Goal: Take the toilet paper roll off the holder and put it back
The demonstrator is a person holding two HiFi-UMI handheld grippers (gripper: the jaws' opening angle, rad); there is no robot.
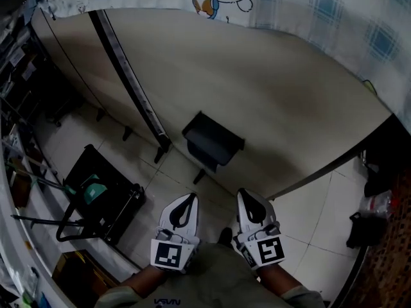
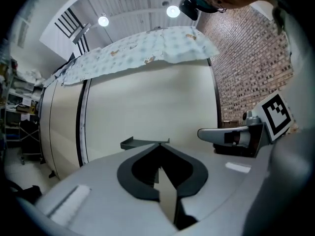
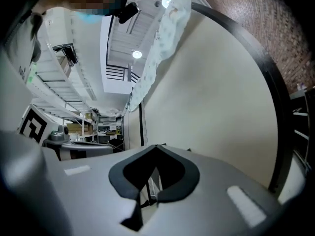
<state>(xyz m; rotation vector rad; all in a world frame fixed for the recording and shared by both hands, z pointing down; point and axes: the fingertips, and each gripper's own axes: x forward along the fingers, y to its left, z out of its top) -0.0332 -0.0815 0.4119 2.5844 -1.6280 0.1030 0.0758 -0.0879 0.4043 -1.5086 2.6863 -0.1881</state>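
No toilet paper roll shows in any view. A dark shelf-like holder (image 1: 212, 140) juts from a beige panel (image 1: 257, 88); in the left gripper view its edge (image 2: 135, 143) pokes out just past the jaws. My left gripper (image 1: 191, 197) is held close to my body, below the holder, shut with nothing between its jaws (image 2: 158, 144). Beside it my right gripper (image 1: 244, 193) is also shut and holds nothing (image 3: 156, 146). Both point toward the panel, well apart from the holder.
A black strip (image 1: 128, 76) runs down the panel, and a patterned cloth (image 1: 289, 5) hangs over its top. A black cart with a green object (image 1: 96, 194) stands on the tiled floor to the left. Dark bags (image 1: 363, 226) and a brick surface (image 1: 392, 255) lie to the right.
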